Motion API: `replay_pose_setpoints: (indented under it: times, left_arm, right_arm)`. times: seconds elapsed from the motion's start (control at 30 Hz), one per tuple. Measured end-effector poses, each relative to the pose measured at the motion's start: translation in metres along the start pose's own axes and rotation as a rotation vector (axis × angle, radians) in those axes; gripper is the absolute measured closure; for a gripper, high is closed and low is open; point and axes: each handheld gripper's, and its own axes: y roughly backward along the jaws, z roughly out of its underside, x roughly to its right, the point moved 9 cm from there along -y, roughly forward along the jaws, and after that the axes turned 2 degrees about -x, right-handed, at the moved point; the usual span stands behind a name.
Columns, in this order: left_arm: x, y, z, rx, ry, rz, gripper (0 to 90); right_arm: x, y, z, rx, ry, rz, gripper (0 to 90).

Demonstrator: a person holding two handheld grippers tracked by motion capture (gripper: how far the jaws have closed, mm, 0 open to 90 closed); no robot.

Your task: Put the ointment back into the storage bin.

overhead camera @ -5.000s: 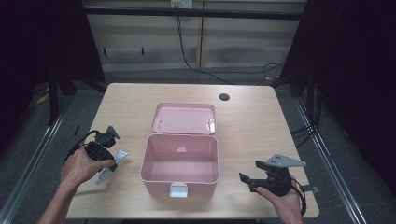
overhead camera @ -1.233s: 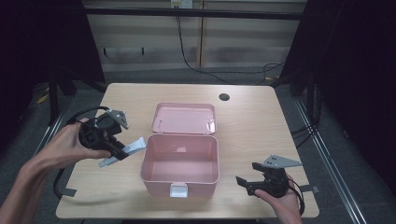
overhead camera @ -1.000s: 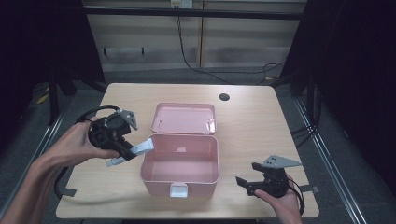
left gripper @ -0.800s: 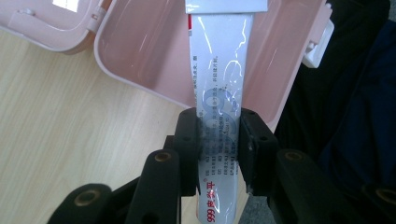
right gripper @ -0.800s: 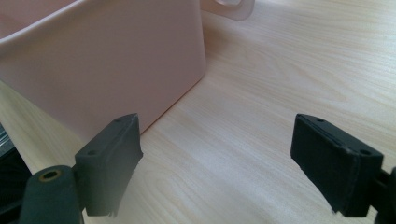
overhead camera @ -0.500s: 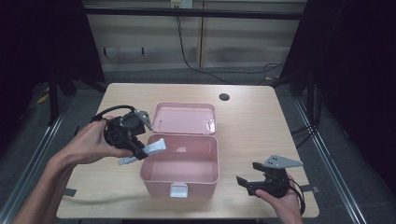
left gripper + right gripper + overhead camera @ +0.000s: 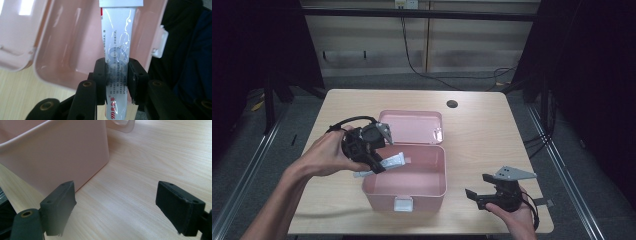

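Left claw [image 7: 117, 75] clamps the ointment tube [image 7: 117, 50], long axis pointing over the open pink box [image 7: 412, 185]; right claw [image 7: 125, 207] gapes empty beside it.

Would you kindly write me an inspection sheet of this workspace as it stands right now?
Surface: light wooden table, with a dark round hole near its far edge.
Job's things: pink box open at table centre, its lid lying back; white tube held over the box's left rim.
Clutter: nothing seen.
Grippers: left tool shut on the tube's printed body; right tool open, empty, low over the table right of the box.
Cables: black cable looping from the left tool; black cables on the floor behind the table.
Surroundings: dark curtains at both sides, pale wall panels behind.
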Motion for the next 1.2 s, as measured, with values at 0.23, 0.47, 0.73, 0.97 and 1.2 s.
replay_pose_setpoints:
  times: [0.23, 0.47, 0.73, 0.97, 1.2]
  left_arm:
    - [0.002, -0.006, -0.009, -0.018, -0.022, 0.0, 71.2]
    - [0.004, -0.019, -0.014, -0.049, -0.038, 0.014, 71.2]
    - [0.006, -0.037, -0.021, -0.066, -0.053, 0.03, 71.2]
    - [0.01, -0.052, -0.025, -0.085, -0.054, 0.04, 71.2]
    - [0.011, -0.059, -0.026, -0.09, -0.075, 0.057, 71.2]
  right_arm:
    - [-0.001, 0.001, 0.0, -0.001, 0.001, -0.003, 15.5]
    - [-0.001, 0.0, 0.0, -0.001, 0.0, -0.003, 15.5]
    - [-0.003, 0.0, 0.0, -0.004, 0.01, -0.011, 13.8]
    - [-0.002, 0.0, 0.0, -0.002, 0.006, -0.01, 13.8]
    - [-0.002, 0.001, 0.001, -0.004, 0.005, -0.009, 13.8]
